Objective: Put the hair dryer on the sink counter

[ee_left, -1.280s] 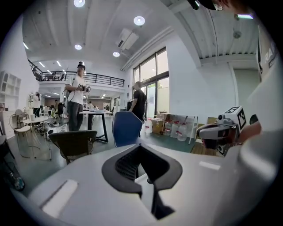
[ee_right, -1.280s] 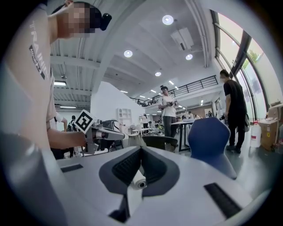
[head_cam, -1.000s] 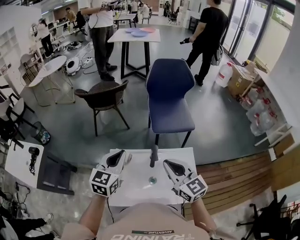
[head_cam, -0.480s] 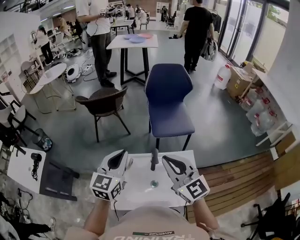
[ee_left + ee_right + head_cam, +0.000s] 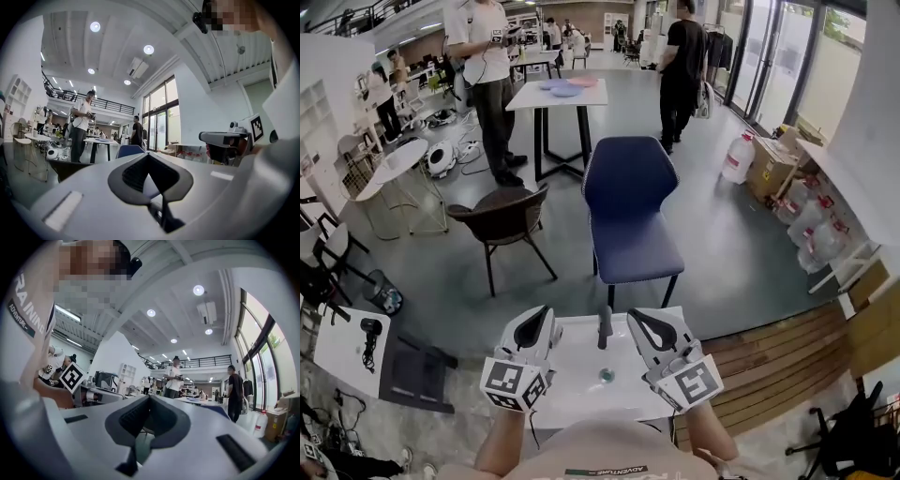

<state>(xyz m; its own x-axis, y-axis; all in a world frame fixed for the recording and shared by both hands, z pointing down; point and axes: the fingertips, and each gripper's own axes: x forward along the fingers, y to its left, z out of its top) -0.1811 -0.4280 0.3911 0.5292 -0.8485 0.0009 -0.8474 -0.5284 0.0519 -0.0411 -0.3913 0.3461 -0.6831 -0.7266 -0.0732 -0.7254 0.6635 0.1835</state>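
A black hair dryer (image 5: pixel 367 336) lies with its cord on a small white table (image 5: pixel 337 352) at the far left, well away from both grippers. The white sink counter (image 5: pixel 572 389) is right below me, with a dark faucet (image 5: pixel 604 326) and a drain (image 5: pixel 607 376). My left gripper (image 5: pixel 534 325) hovers over the counter's left side, jaws shut and empty. My right gripper (image 5: pixel 645 328) hovers over the right side, also shut with nothing in it. In the left gripper view the left gripper's (image 5: pixel 149 158) jaws meet; in the right gripper view the right gripper's (image 5: pixel 149 400) do too.
A blue chair (image 5: pixel 630 211) stands just beyond the counter, a dark chair (image 5: pixel 506 217) to its left. Farther off are a white table (image 5: pixel 558 94) and several standing people. A dark mat (image 5: pixel 414 366) lies beside the small table. Bottles and boxes (image 5: pixel 769 159) line the right wall.
Both grippers have stayed over the sink, drifting slightly nearer to me. The view has tipped up a little. The person in black has walked farther away.
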